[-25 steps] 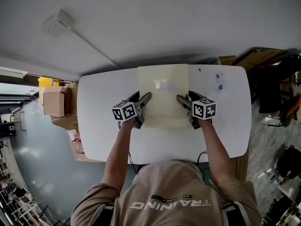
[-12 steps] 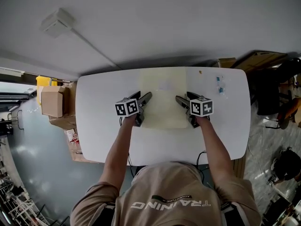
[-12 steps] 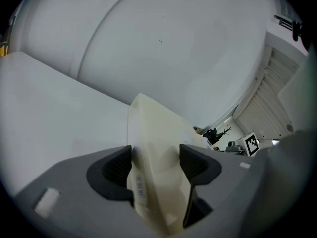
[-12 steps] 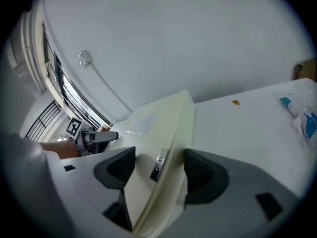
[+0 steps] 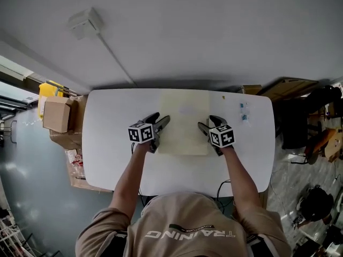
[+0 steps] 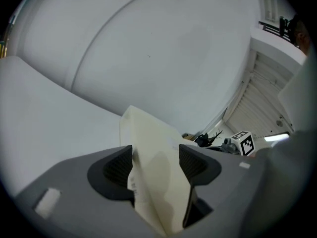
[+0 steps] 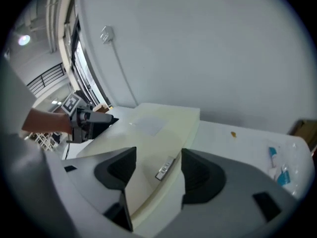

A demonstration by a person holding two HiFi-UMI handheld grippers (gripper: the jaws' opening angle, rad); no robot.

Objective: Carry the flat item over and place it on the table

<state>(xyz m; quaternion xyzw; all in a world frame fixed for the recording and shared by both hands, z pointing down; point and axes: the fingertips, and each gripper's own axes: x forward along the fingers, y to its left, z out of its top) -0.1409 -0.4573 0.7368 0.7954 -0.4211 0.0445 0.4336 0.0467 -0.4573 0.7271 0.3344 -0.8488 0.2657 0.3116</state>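
Flat panel: I see the flat panel (image 5: 184, 122) as a pale cream rectangle, matte and smooth, with a thick foam-like edge. It lies over the middle of the desk, long side running away from me.
Desk: the desk (image 5: 118, 138) is a white, glossy slab with rounded corners. I cannot tell whether the panel's near edge rests on it.
Left claw: my left claw (image 5: 159, 120) is closed onto the panel's left edge. In its own view the dark ribbed pads of the left claw (image 6: 156, 160) stand on either side of the cream sheet (image 6: 148, 148), which runs up tilted between them.
Right claw: my right claw (image 5: 206, 123) grips the opposite edge in the same way. In the right gripper view the pads of the claw (image 7: 158, 165) bracket the panel (image 7: 153, 128) at its thick side.
Label: a small white label (image 7: 165, 168) sits on that side, between the pads.
Desk clutter: small blue-and-white pieces (image 5: 244, 111) lie near the far right corner, apart from the panel.
Beside the desk: a brown cardboard box (image 5: 56, 114) stands off the left end.
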